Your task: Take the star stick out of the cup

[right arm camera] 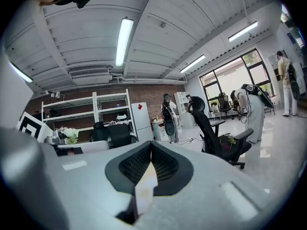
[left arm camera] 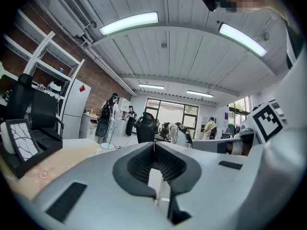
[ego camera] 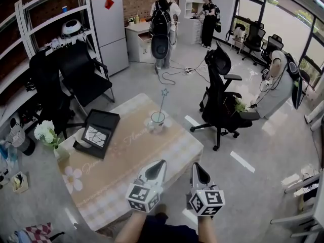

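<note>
A clear cup (ego camera: pixel 157 118) stands near the far edge of the cloth-covered table (ego camera: pixel 126 166). The thin star stick (ego camera: pixel 162 103) rises out of it, star at the top. In the left gripper view the cup (left arm camera: pixel 107 146) shows small and far ahead on the left. My left gripper (ego camera: pixel 161 162) and right gripper (ego camera: pixel 195 165) hover side by side at the table's near edge, well short of the cup. Both are shut with nothing between their jaws, as the left gripper (left arm camera: pixel 154 143) and right gripper (right arm camera: pixel 151 143) show in their own views.
An open black box (ego camera: pixel 98 130) with a patterned panel lies on the table's left part. White flowers (ego camera: pixel 45 132) and a pink flower (ego camera: pixel 73 179) sit at the left end. A black office chair (ego camera: pixel 220 92) stands to the right. Two people (ego camera: pixel 162 19) stand far behind.
</note>
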Demonstrator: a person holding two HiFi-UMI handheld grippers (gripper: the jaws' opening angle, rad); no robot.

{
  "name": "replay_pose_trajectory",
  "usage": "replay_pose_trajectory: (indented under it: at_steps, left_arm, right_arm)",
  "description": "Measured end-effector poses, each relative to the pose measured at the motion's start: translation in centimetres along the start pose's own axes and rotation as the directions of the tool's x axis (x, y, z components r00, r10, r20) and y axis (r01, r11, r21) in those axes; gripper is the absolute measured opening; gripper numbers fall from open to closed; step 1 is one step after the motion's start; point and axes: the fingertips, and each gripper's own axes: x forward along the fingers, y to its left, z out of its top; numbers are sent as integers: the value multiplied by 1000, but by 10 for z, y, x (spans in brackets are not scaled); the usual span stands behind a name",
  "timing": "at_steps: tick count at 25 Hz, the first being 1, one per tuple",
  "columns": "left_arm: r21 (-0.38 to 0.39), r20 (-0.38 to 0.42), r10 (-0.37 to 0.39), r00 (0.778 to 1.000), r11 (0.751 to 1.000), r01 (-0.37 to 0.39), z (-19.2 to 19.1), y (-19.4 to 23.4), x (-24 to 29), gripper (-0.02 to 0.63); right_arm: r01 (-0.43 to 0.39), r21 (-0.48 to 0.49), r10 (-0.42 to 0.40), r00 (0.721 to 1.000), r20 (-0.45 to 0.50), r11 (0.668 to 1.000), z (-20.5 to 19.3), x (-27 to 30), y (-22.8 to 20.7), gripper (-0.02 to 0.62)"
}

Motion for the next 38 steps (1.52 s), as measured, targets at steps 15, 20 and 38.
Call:
replay_pose_trajectory:
  at_steps: [15,20,38]
  left_arm:
    - [4,-10,71,997,997,-71,0,73,30,11]
    - [-9,-16,91,996,996,-91,-2,86,30,11]
    - [-16,-27,88,996,996,-89,-11,81,25,11]
  right_arm:
    - [79,-4,-79,997,9,997,4,57,-25,5]
    - [109,-3,-109,994,0,994,4,63,-34,5]
    - [126,-25,-126,992,-23,992,0,54,-38,5]
